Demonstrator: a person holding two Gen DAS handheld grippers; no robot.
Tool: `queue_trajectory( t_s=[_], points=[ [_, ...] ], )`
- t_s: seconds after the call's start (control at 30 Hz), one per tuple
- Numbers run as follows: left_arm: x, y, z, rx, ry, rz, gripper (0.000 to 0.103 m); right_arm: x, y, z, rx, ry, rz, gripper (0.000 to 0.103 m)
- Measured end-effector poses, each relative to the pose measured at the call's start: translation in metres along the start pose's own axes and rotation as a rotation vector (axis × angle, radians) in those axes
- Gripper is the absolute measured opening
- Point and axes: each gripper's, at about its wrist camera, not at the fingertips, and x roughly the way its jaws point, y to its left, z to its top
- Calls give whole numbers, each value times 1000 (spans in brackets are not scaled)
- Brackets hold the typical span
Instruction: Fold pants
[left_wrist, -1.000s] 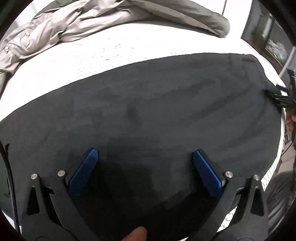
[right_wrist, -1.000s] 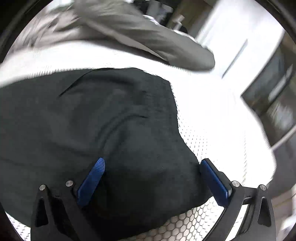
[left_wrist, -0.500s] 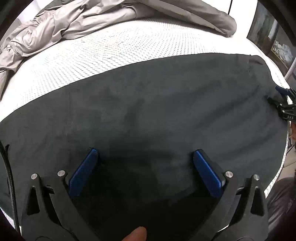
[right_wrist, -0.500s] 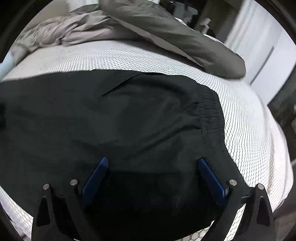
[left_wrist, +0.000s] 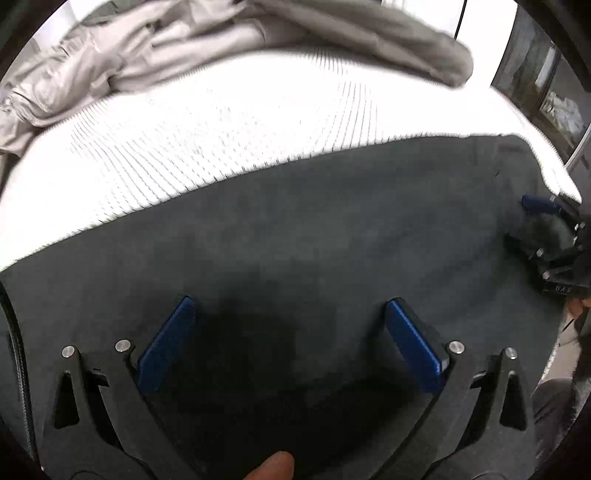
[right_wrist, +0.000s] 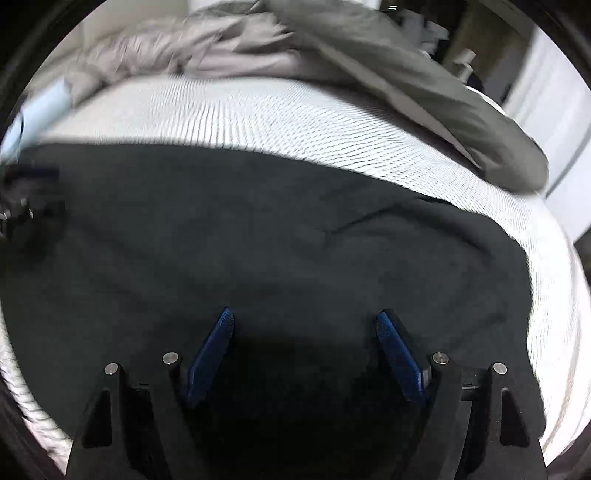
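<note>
Black pants (left_wrist: 314, 236) lie spread flat across a white mesh-textured bed; they also fill the right wrist view (right_wrist: 280, 243). My left gripper (left_wrist: 290, 314) is open and empty, its blue pads just above the cloth near the pants' near edge. My right gripper (right_wrist: 304, 325) is open and empty over the pants, with the waist end to its right. The right gripper also shows at the right edge of the left wrist view (left_wrist: 546, 236). The left gripper shows blurred at the left edge of the right wrist view (right_wrist: 26, 199).
A crumpled grey duvet (left_wrist: 221, 48) lies along the far side of the bed (left_wrist: 221, 140), also in the right wrist view (right_wrist: 369, 55). A pale blue object (right_wrist: 37, 114) sits at the far left. Dark furniture (left_wrist: 546, 88) stands beyond the bed's right end.
Both views have shifted and blurred. The right gripper has moved left over the pants, and its jaws have narrowed a little. The left gripper has pulled back slightly, showing more mattress.
</note>
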Motion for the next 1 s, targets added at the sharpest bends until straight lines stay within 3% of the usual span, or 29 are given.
queue_trajectory(
  t_s=[0.07, 0.2, 0.3, 0.43, 0.5, 0.6, 0.7, 0.77, 0.8, 0.87, 0.9, 0.93, 1.0],
  points=[
    [7, 3, -3, 2, 14, 3, 103, -5, -18, -3, 48, 2, -23, 81],
    [1, 14, -12, 1, 0, 19, 103, -2, -88, -27, 202, 27, -347, 86],
    [2, 21, -11, -18, 3, 10, 103, 6, -112, -40, 310, 16, -233, 88],
    [-5, 20, -9, -24, 11, 33, 102, -22, -102, -36, 288, -9, -302, 88],
    [-16, 25, -4, -41, -19, 27, 102, -46, -91, -34, 300, -68, -328, 88],
    [-23, 28, 11, -76, -62, 26, 102, -55, -72, -16, 282, -126, -193, 88],
    [-7, 30, 29, -94, -69, 47, 102, -27, -46, 1, 198, -74, -76, 87],
    [13, 34, 33, -106, -11, 34, 102, 16, -46, 11, 160, 17, -71, 69],
    [20, 37, 32, -112, 3, 38, 103, 26, -48, 11, 159, 41, -82, 69],
    [22, 38, 30, -95, -8, 37, 103, 25, -63, 12, 206, 30, -113, 67],
    [20, 38, 30, -85, -12, 36, 103, 19, -71, 9, 219, 24, -160, 59],
    [19, 39, 29, -83, -14, 37, 103, 16, -79, 6, 240, 18, -154, 43],
    [19, 39, 27, -88, -21, 35, 103, 17, -87, 2, 286, 19, -133, 37]
  ],
)
